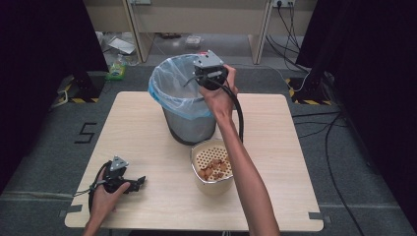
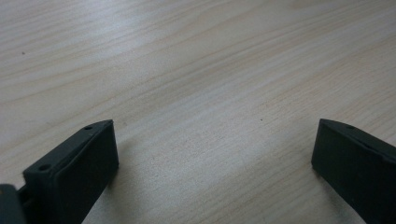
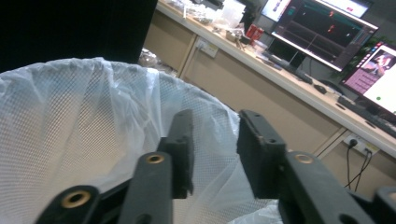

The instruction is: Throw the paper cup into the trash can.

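One wooden table (image 1: pixel 147 132), pale top, rounded corners, set on grey carpet.
One grey waste bin (image 1: pixel 189 125) on the table's far middle, lined with a translucent bag (image 1: pixel 169 91) whose blue-white edge folds over the rim.
One cream colander bowl (image 1: pixel 212 169) just in front of the bin, perforated insert, holding a small heap of brown nut-like pieces (image 1: pixel 214 168).
One right gripper (image 3: pixel 212 140), held in the right hand (image 1: pixel 219 96) above the bin's far right rim; jaws parted by a narrow gap, nothing between them, bag mesh beneath.
One left gripper (image 2: pixel 212 154), in the left hand (image 1: pixel 105 194) at the table's near left corner; jaws spread wide over bare wood, holding nothing.
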